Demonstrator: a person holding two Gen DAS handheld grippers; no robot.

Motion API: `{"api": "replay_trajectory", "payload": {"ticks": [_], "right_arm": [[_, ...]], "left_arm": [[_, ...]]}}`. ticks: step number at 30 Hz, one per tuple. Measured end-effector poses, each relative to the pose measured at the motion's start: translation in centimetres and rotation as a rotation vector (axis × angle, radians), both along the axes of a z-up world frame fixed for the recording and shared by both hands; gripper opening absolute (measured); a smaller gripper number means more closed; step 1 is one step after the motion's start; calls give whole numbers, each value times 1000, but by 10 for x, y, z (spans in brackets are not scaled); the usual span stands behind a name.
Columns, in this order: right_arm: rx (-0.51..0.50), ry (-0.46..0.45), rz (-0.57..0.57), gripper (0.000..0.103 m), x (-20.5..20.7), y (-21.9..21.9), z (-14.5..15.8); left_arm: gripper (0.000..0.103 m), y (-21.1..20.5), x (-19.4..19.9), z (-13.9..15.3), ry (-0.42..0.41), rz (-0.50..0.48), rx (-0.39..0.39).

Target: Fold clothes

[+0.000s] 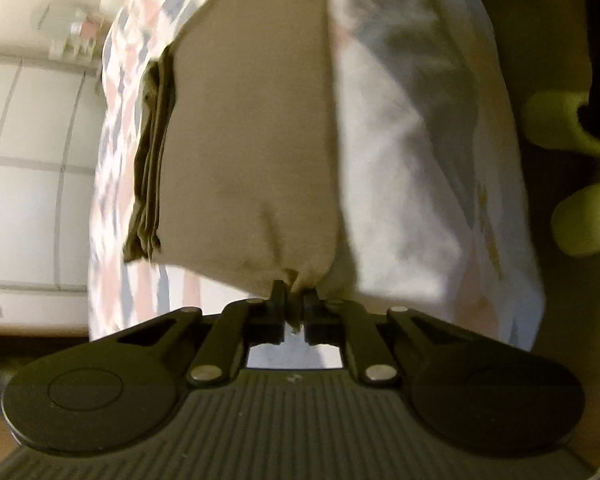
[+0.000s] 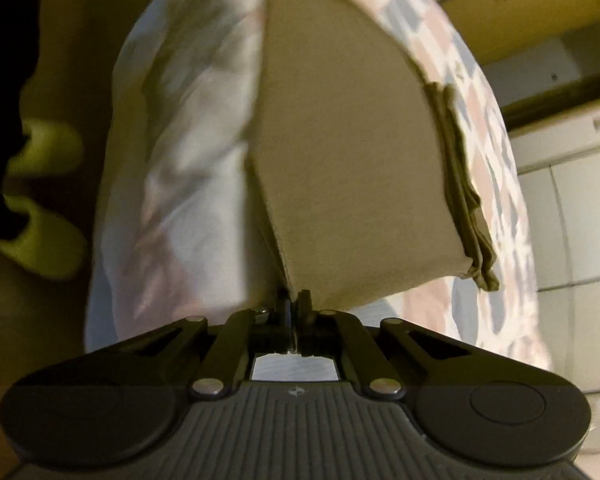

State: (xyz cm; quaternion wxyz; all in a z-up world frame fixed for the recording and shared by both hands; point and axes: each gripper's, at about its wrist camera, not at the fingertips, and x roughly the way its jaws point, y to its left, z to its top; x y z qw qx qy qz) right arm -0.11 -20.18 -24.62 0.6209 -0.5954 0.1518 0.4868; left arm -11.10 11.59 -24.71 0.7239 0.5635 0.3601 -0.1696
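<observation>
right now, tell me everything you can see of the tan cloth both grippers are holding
The tan cloth is plain, matte and looks like woven cotton, folded into a thick rectangle. Its stacked layers show as a darker olive edge along one side. It hangs lifted in front of a checked sheet, with white fabric beside it. The left hand-held gripper and right hand-held gripper each pinch a puckered corner.

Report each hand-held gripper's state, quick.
Left hand-held gripper: closed, pinching a corner of the tan garment.
Right hand-held gripper: closed, pinching an edge of the same tan garment.
</observation>
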Motion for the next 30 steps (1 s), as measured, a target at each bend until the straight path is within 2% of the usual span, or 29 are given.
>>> {"api": "replay_trajectory", "payload": {"ticks": [3,6,10,13,15,16,18,19,21,23,24,26,27,29,30], "right_arm": [[106,77,-88,0,46,3,43],[204,144,-219,0,108,12,75],[233,277,-374,0,199,44,75],[239,381,-485,0,267,71,69],[222,458,-560,4,300,83,53],[204,514,-604,5,315,88,41],[198,566,-704,29,333,92,25],[229,576,-744,45,337,88,25],[299,606,-827,48,344,77,27],[417,694,-927,48,348,53,35],[486,761,-989,49,351,38,38],[624,905,-1102,51,349,9,36],[676,975,-1146,51,347,0,31],[738,1050,-1216,52,345,-8,21],[759,1078,-1229,52,344,-7,16]], "left_arm": [[7,9,36,44,-11,149,-101],[7,27,89,80,-68,307,-201],[7,59,167,101,-96,478,-344],[7,88,229,89,-55,571,-443],[10,108,271,70,-1,651,-507],[12,121,287,60,56,700,-552],[13,146,305,37,116,825,-618],[12,158,305,35,138,870,-680],[16,181,304,32,182,953,-812],[18,201,297,33,215,1030,-941],[19,208,291,36,217,1067,-1006],[31,220,281,41,222,1135,-1144],[34,221,281,41,223,1154,-1209],[38,222,283,39,212,1173,-1305],[38,220,290,35,211,1177,-1308]]}}
